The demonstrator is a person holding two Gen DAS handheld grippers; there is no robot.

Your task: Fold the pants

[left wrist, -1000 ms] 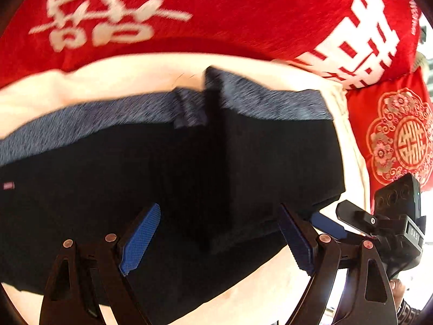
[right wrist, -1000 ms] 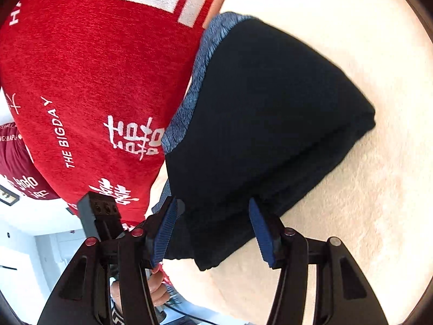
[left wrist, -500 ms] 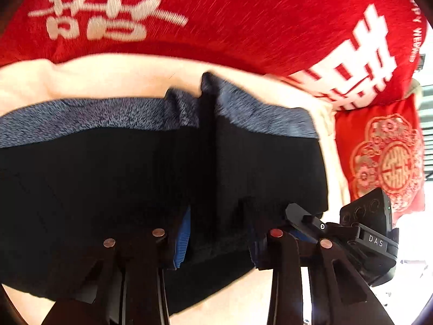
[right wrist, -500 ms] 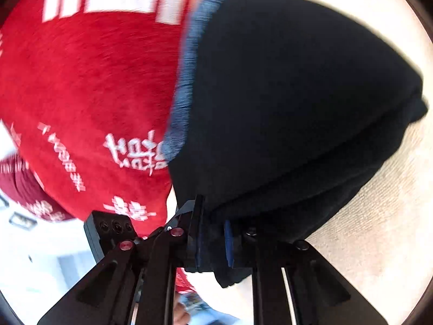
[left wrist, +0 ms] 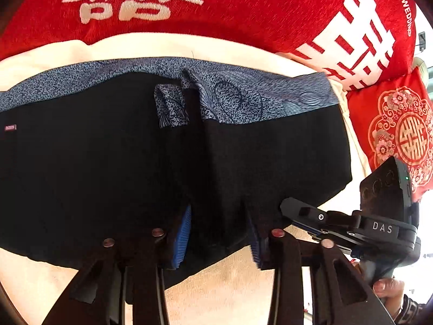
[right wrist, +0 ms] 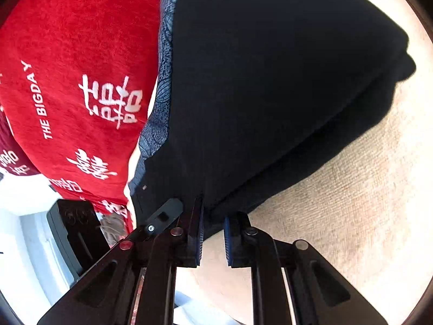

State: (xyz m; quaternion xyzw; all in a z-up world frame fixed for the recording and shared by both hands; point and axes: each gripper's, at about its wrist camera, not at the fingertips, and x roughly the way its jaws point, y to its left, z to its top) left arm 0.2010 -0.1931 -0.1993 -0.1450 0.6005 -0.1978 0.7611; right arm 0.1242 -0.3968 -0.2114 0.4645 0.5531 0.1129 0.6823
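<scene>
Black pants (left wrist: 108,168) with a blue patterned waistband (left wrist: 243,94) lie folded on a cream cloth surface (left wrist: 230,292). My left gripper (left wrist: 219,233) is closed on the near edge of the folded layer, black cloth bunched between the blue pads. In the right wrist view the pants (right wrist: 270,81) form a thick folded stack. My right gripper (right wrist: 212,233) grips the stack's near corner, cloth between its blue pads. The right gripper's body (left wrist: 379,224) shows in the left wrist view at the pants' right edge.
Red cushions with white characters (left wrist: 216,5) lie behind the pants, and a red patterned one (left wrist: 400,135) to the right. The red cushion (right wrist: 67,81) fills the left of the right wrist view. Cream cloth (right wrist: 338,216) extends to the right.
Both grippers went from open to closed on the near edge of the pants. The folded flap has since been drawn out wider to the right, showing more waistband.
</scene>
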